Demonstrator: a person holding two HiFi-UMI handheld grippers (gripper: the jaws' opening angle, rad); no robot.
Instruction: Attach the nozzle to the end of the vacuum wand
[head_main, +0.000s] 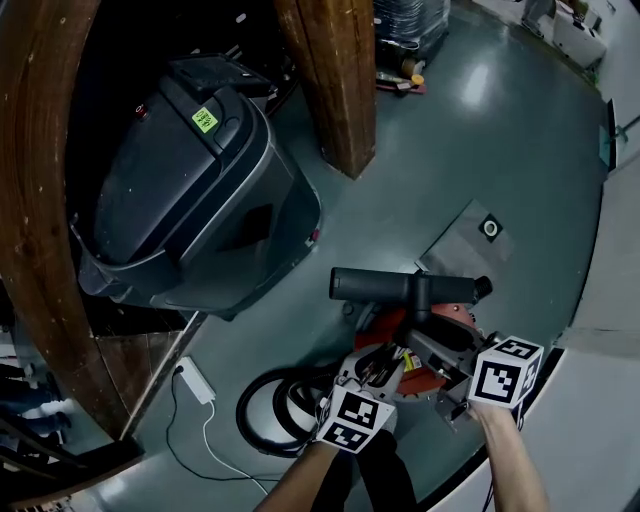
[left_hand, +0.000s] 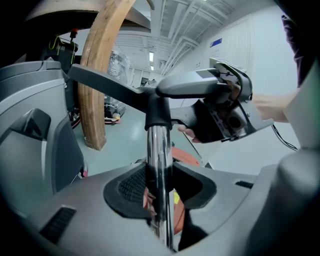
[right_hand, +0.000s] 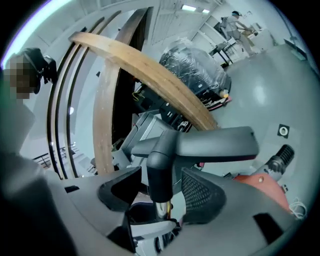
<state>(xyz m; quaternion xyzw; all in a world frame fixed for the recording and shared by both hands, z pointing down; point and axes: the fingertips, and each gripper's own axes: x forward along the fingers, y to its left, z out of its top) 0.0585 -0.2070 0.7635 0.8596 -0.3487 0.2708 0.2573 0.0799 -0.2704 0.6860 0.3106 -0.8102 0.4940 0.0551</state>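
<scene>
A dark grey T-shaped nozzle (head_main: 405, 287) sits on top of a chrome vacuum wand (left_hand: 159, 170), which stands upright. My left gripper (left_hand: 160, 192) is shut on the chrome tube below the nozzle's black collar. My right gripper (right_hand: 162, 192) is open, its jaws standing either side of the nozzle's neck (right_hand: 161, 175) with a gap on the left side. The nozzle's cross bar (right_hand: 210, 142) runs to the right above those jaws. In the head view both grippers, left (head_main: 375, 372) and right (head_main: 445, 345), meet close together just under the nozzle. The right gripper (left_hand: 225, 117) also shows in the left gripper view, beside the nozzle.
A red vacuum body (head_main: 400, 340) lies under the grippers, with a black hose (head_main: 270, 410) coiled to its left. A big dark grey machine (head_main: 190, 190) and a wooden beam (head_main: 335, 70) stand behind. A white power strip (head_main: 196, 380) and a grey bag (head_main: 470, 235) lie on the floor.
</scene>
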